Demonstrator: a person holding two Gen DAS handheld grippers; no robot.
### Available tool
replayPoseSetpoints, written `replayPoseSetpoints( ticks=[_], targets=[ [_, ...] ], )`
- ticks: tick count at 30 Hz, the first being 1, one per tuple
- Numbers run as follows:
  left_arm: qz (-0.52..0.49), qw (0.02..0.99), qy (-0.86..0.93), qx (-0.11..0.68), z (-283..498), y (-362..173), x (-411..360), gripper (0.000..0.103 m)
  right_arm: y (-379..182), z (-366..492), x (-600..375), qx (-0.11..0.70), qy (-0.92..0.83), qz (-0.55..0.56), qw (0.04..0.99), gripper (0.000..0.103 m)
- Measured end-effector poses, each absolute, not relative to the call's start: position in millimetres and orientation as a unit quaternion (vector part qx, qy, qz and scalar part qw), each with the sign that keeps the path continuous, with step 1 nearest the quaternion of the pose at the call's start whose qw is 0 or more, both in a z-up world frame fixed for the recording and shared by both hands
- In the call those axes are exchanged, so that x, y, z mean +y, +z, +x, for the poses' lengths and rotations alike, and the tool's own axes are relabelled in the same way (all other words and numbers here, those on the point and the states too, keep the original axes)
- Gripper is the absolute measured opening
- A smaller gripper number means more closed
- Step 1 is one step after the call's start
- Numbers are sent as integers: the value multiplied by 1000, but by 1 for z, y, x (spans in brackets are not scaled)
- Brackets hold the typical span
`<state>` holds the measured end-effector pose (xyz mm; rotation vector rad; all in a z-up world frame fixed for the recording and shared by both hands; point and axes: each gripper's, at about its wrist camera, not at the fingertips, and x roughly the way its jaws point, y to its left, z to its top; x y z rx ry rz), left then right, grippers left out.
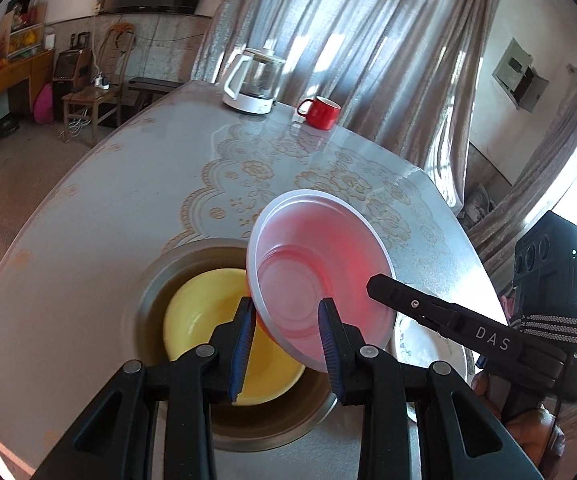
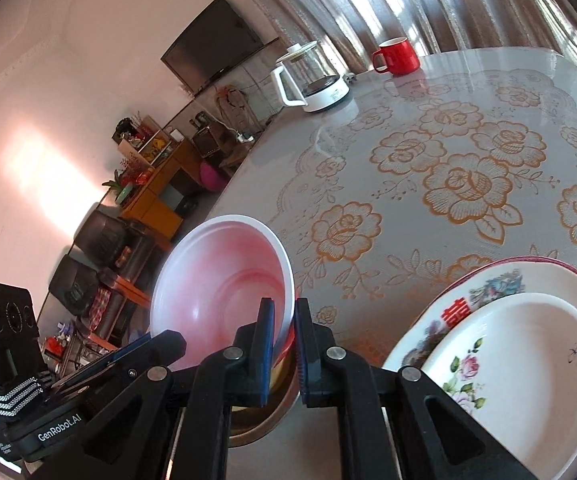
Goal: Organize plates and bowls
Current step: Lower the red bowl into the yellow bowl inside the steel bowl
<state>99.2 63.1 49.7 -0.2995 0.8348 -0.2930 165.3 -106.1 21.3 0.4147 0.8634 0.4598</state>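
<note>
- Gripping the red bowl (image 2: 224,280) by its rim, the right gripper (image 2: 284,344) has both pads pinched on the wall, bowl tilted.
- The left gripper (image 1: 286,344) stands partly apart, the bowl's (image 1: 320,276) lower edge between its fingers; whether the pads press, I cannot tell.
- Beneath sits a yellow bowl (image 1: 204,312) inside a steel basin (image 1: 156,276) on the table (image 1: 108,208).
- Beside it, a white plate (image 2: 528,376) lies on a floral plate (image 2: 500,280).
- A kettle (image 1: 252,80) and mug (image 1: 322,112) stand far off.
</note>
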Motion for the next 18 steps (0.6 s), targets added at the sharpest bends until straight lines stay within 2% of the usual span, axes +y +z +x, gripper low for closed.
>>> replayPoseSetpoints(
  ticks=[9, 18],
  targets=[
    [-161, 888, -111, 415, 89, 31, 95, 32, 9, 164, -68, 435, 244, 170, 850, 9],
    [-159, 881, -108, 431, 91, 16, 96, 32, 1, 163, -58, 451, 232, 155, 848, 9]
  ],
)
